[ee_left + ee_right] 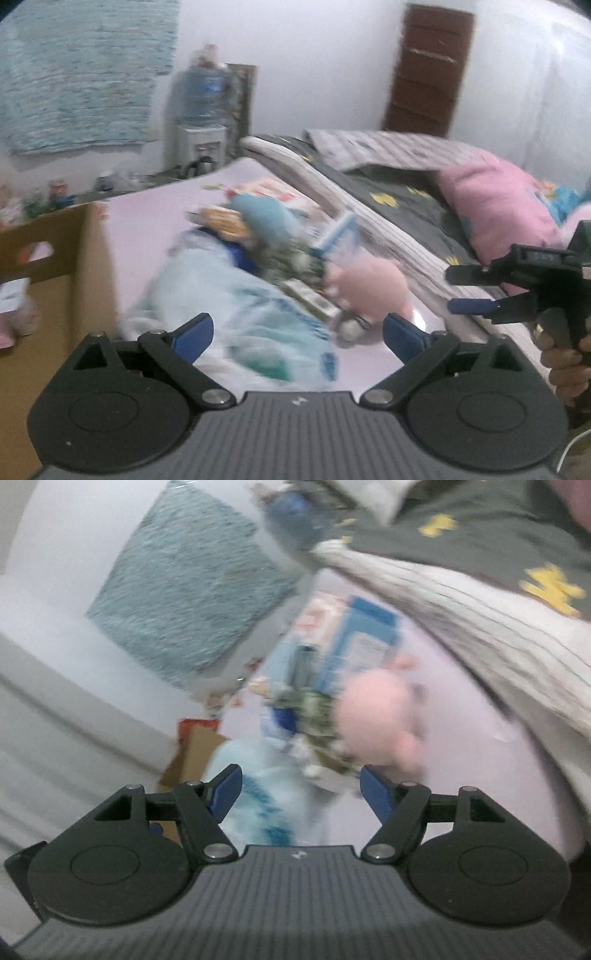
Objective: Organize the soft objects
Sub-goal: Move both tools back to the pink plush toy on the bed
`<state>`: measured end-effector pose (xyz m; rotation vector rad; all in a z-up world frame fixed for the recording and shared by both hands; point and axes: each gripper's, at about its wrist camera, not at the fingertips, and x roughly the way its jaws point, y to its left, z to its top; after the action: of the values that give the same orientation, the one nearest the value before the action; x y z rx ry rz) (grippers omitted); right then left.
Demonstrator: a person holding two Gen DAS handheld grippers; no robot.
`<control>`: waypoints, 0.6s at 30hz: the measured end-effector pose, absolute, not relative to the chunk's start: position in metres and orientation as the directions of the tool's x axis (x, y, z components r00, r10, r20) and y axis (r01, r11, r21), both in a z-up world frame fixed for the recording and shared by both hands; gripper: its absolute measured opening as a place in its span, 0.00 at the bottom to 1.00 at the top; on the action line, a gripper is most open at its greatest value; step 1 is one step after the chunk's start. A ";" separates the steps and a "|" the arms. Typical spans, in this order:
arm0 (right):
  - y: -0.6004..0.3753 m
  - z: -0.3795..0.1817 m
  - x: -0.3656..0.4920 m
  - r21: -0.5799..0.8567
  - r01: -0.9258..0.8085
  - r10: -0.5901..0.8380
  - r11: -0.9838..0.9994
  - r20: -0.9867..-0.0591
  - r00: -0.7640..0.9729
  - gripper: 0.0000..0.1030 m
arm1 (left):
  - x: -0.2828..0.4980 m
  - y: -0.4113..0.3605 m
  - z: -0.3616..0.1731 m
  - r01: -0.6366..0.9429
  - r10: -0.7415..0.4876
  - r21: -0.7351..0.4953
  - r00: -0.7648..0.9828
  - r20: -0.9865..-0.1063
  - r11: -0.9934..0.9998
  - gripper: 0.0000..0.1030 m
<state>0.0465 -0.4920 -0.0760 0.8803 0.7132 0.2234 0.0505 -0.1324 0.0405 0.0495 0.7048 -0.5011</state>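
Both views are blurred. The left gripper [297, 334] stands wide with nothing between its blue pads, over the near end of a pale lilac bed sheet [155, 210]. The right gripper [301, 794] is also parted and empty; in the left view it shows at the far right, gripped by a hand [565, 363].

The soft things lie in a heap on the sheet. A pink plush [367, 288] is nearest the grippers, right of centre. A light blue blanket [236, 317] lies left of it and partly under the left gripper. A blue plush [264, 218] sits farther back, among boxes and packets too smeared to identify.

A cardboard box [70, 280] stands at the left edge of the bed. A pink pillow [498, 206] rests on a dark quilt [406, 199] to the right.
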 end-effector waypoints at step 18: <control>-0.506 -0.143 0.150 0.796 0.163 0.452 0.582 -0.484 0.750 0.72 | 0.104 -0.269 -0.023 0.598 -0.418 0.015 0.577 -0.701 0.801 0.84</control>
<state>0.1502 -0.5065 -0.1429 0.9548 0.7295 0.1869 0.1036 -0.2695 -0.0234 0.2625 0.7455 -0.6022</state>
